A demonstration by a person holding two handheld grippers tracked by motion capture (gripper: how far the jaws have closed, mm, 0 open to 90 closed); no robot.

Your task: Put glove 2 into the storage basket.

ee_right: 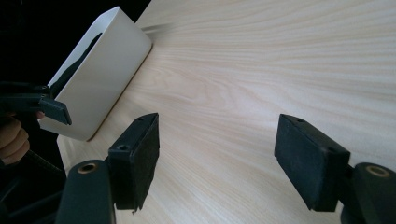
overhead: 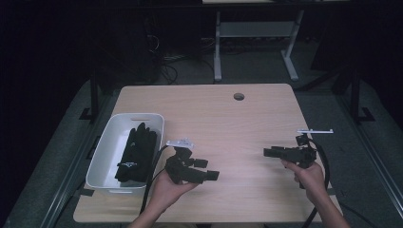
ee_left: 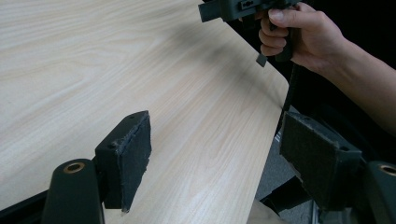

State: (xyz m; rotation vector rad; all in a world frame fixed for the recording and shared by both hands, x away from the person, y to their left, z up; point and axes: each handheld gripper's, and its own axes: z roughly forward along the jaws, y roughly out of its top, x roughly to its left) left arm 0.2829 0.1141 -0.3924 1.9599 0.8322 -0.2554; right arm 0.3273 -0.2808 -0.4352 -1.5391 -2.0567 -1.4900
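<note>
While both hands hover low over the near half of the tabletop (overhead: 228, 118), neither gripper grasps anything. At the near left, the left gripper (overhead: 213, 175) points toward the right edge; its jaws stand released, with bare wood between the pads (ee_left: 135, 154) in the left gripper view. At the near right, the right gripper (overhead: 267, 152) points toward the left edge, and its jaws are likewise spread wide over bare wood in the right gripper view, pads (ee_right: 144, 154) empty. The two grippers face each other, well apart.

Just beside the left gripper, along the left edge, rests a white bin (overhead: 107, 147): rectangular, smooth-walled, with rounded corners. Inside it lies a black glove (overhead: 137, 154), limp, fingers pointing toward the far edge, bearing a small white mark near the cuff.

Near the far edge sits a round hole (overhead: 239, 96).
</note>
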